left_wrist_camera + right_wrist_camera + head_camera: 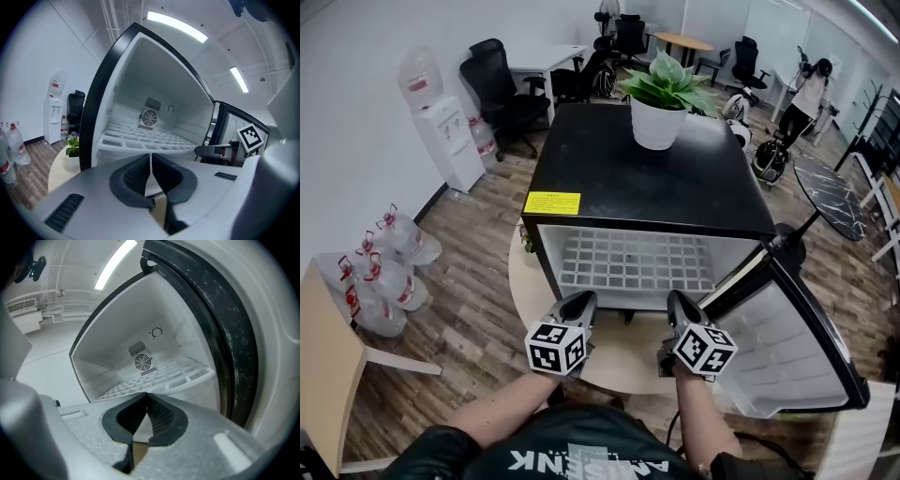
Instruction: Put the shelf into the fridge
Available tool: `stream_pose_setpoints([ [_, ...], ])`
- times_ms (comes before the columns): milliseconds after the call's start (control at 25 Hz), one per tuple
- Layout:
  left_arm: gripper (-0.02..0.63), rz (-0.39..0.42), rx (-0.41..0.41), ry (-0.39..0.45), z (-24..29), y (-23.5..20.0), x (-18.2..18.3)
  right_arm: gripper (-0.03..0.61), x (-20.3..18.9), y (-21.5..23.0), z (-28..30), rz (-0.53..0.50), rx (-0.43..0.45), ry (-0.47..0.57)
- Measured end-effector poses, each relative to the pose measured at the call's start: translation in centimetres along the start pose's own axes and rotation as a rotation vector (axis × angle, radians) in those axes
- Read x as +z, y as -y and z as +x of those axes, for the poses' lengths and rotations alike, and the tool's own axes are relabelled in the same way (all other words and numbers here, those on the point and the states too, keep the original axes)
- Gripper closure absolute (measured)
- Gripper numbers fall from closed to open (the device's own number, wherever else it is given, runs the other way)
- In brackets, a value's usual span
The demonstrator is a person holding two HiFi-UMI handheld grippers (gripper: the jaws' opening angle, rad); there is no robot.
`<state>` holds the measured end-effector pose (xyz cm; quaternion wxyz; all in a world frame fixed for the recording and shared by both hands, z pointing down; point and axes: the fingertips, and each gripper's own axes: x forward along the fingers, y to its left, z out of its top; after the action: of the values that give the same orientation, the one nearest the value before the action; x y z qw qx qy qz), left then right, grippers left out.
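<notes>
My left tongs (151, 159) and my right tongs (146, 401) both hang just in front of the fridge (656, 178), each pinched together with nothing between the pads. The shelf (628, 262) already lies flat inside the fridge, its white grid reaching back toward the fan (150, 117) in the rear wall. So I judge the placing step done. What seems left is to draw both tongs clear of the fridge and perhaps close the door (797, 347), which stands wide open at the fridge's right.

The fridge sits on a round pale surface (532, 298), with a potted plant (661, 103) on its top. Left of the fridge, water bottles (389, 272) lie on the wood floor near a water dispenser (441, 136). Beyond the fridge are office chairs (502, 89) and desks.
</notes>
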<state>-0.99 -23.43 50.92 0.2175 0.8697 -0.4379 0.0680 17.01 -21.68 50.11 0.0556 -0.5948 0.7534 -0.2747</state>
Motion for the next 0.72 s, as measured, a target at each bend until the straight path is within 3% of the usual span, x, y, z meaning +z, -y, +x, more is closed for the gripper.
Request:
stream_pose_setpoints([
  [400,0.6,-0.017,0.049,0.001,1.1,-1.6,0.2,0.571,0.2,0.3,0.9,-0.003,0.013,-0.003],
  [720,0.6,0.048,0.052,0.021,1.5,-0.9,1.4,0.571,0.7,0.5,1.4,-0.003,0.009,0.005],
])
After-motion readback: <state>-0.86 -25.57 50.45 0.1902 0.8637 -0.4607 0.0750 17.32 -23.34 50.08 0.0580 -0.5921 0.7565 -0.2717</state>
